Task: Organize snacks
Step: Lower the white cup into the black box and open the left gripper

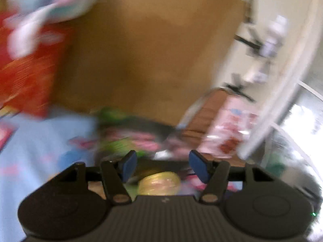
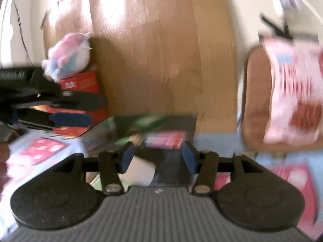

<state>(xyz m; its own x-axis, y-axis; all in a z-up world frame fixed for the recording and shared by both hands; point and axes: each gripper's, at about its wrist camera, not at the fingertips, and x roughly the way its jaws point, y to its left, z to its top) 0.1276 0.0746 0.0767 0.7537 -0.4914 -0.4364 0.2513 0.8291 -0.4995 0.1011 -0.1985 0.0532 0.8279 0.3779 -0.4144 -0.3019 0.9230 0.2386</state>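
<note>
Fingers point(image 2: 127, 157) of both grippers stand apart, empty, above blurred snack packets point(image 2: 165, 140).

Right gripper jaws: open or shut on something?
Open. In its own wrist view the right gripper has its blue pads standing apart with a clear gap, and nothing is pinched between them; the snack packets lie beyond.

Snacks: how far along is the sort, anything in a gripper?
Done: nothing looks sorted; no tidy group shows in either blurred view. In hand: nothing. The left gripper and right gripper both stand open and empty above the pile. Left: the green packet, the yellow pack, the pink bag and the red box under the plush toy still lie scattered.
</note>
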